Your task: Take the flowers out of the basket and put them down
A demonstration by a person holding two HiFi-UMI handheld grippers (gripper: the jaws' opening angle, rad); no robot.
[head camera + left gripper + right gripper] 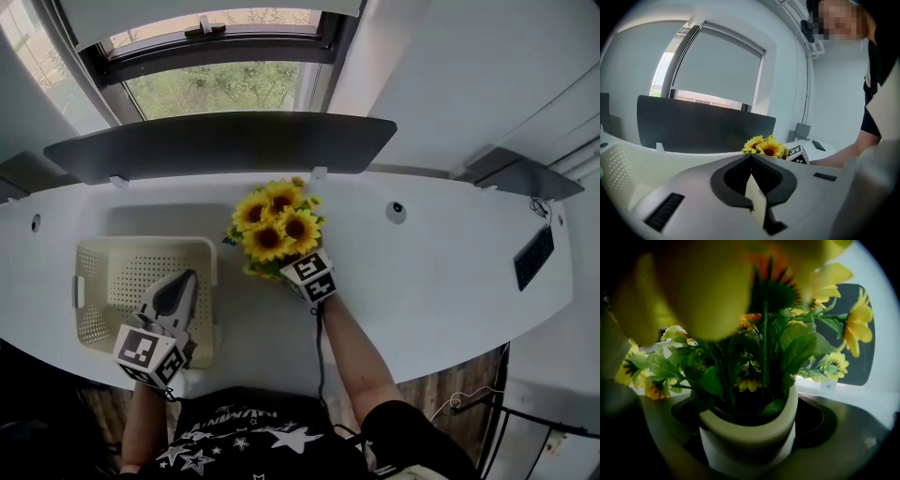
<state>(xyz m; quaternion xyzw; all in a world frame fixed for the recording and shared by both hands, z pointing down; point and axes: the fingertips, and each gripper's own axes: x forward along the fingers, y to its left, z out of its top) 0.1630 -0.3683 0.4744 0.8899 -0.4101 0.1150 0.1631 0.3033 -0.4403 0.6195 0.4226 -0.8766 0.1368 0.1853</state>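
A bunch of yellow sunflowers (pixel 272 225) in a cream pot (pixel 750 437) is over the white table (pixel 441 281), just right of the cream perforated basket (pixel 141 246). My right gripper (pixel 292 262) is shut on the pot, its jaws on either side of the pot's wall (pixel 749 420); whether the pot rests on the table or hangs above it cannot be told. My left gripper (pixel 178 283) hovers over the basket's right half, jaws shut with nothing between them (pixel 751 157). In the left gripper view the sunflowers (pixel 766 146) show beyond the jaw tips.
A dark curved screen (pixel 225 145) stands along the back of the table under a window. A small round fitting (pixel 397 211) and a dark flat device (pixel 534 258) lie to the right. The table's front edge curves close to the person's body.
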